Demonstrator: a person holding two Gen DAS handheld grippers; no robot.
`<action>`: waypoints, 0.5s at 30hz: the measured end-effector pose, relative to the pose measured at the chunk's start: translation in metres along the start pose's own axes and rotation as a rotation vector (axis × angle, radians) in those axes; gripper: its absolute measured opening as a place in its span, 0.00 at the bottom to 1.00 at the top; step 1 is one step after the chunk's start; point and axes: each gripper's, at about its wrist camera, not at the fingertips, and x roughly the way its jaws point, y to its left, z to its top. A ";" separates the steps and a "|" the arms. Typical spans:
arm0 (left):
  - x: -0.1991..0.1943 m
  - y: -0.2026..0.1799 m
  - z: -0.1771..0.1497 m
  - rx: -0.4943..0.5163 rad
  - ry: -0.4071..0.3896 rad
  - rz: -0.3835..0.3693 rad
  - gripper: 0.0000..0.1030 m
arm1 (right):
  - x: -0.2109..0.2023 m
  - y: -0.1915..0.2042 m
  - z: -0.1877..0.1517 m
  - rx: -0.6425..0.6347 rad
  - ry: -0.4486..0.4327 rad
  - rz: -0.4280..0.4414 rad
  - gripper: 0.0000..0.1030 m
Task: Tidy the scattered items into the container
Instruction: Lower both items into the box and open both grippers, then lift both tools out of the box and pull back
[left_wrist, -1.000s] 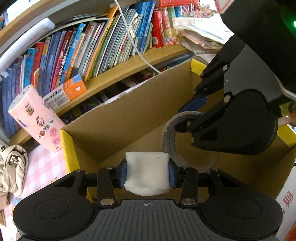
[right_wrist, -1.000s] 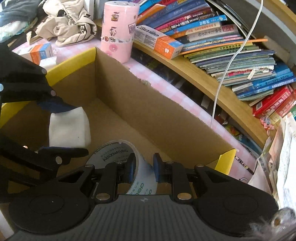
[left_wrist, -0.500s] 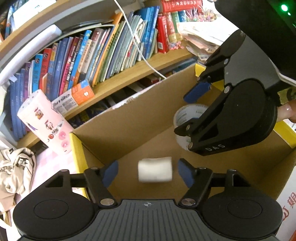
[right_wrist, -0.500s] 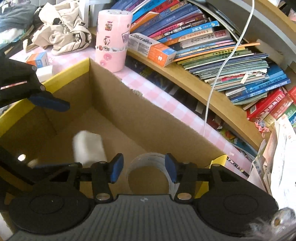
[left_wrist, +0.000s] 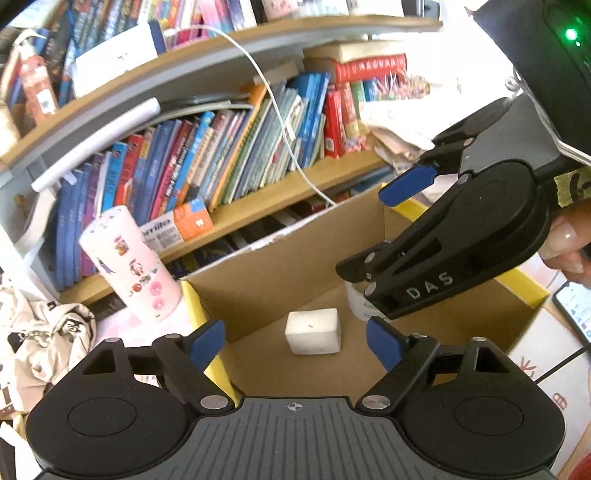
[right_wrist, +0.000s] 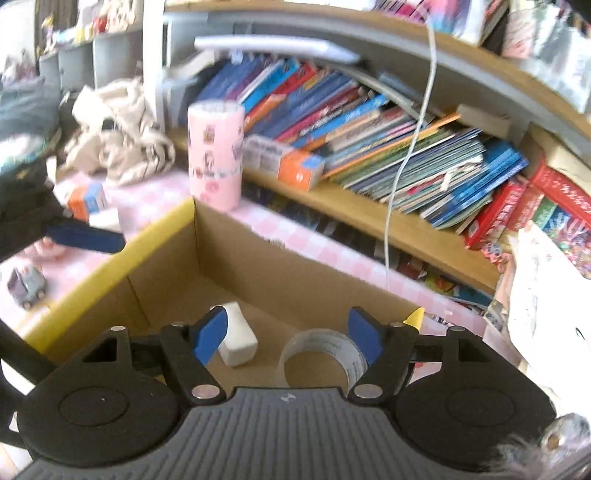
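Note:
An open cardboard box (left_wrist: 295, 266) with yellow flap edges is the container. A white block (left_wrist: 313, 331) lies loose on its floor, below and between the pads of my left gripper (left_wrist: 295, 345), whose jaws are opening and touch nothing. A clear tape roll (right_wrist: 321, 354) rests on the box floor under my right gripper (right_wrist: 288, 336), whose jaws are also opening with nothing pressed between them. The white block (right_wrist: 238, 343) lies left of the roll. In the left wrist view the right gripper (left_wrist: 380, 229) hangs over the box's right side and hides most of the tape roll (left_wrist: 356, 302).
A pink patterned canister (left_wrist: 129, 266) stands at the box's far left corner. A toothpaste carton (left_wrist: 177, 225) lies on the book-filled shelf behind. A toy car (right_wrist: 26, 286), a small orange-and-white box (right_wrist: 86, 197) and a crumpled cloth bag (right_wrist: 118, 147) sit on the pink checked table left of the box.
Both grippers opened and rose. The left let go of the white block and the right let go of the tape roll; both things now lie on the box floor.

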 end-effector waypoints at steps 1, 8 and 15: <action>-0.006 0.001 -0.001 -0.003 -0.010 0.002 0.86 | -0.006 0.002 0.000 0.012 -0.014 -0.008 0.75; -0.046 0.013 -0.016 -0.056 -0.092 0.023 0.92 | -0.046 0.013 -0.005 0.090 -0.105 -0.076 0.87; -0.078 0.026 -0.036 -0.117 -0.148 0.042 0.93 | -0.078 0.031 -0.018 0.183 -0.142 -0.123 0.87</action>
